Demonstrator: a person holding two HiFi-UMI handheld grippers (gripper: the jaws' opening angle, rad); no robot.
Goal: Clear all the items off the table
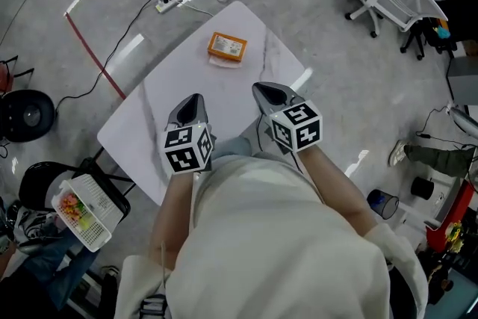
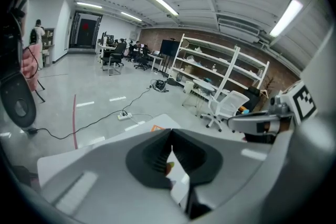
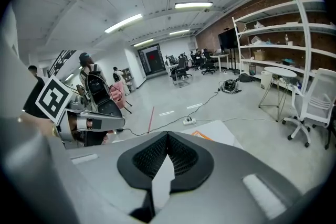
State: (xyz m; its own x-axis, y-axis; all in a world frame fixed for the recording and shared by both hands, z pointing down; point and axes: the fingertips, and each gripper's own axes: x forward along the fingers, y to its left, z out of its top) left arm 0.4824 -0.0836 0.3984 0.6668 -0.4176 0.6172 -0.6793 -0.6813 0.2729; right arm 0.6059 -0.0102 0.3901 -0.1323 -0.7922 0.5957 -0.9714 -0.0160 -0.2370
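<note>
An orange box (image 1: 226, 47) lies on the far part of the white marble table (image 1: 179, 78), with nothing else on the top. My left gripper (image 1: 190, 105) and right gripper (image 1: 270, 93) hover side by side over the near half of the table. Both point toward the box and stay well short of it. Each has its jaws closed to a point with nothing held. A sliver of the orange box (image 2: 158, 127) shows just past the left gripper (image 2: 170, 131). In the right gripper view the orange box (image 3: 202, 136) peeks out beyond the right gripper (image 3: 168, 134).
A power strip (image 1: 170, 2) with cables and a red tape line (image 1: 94, 56) lie on the floor beyond the table. A white office chair (image 1: 396, 0) stands at the far right. A white basket (image 1: 84, 210) rests on a black chair at the near left, beside a round black base (image 1: 27, 114).
</note>
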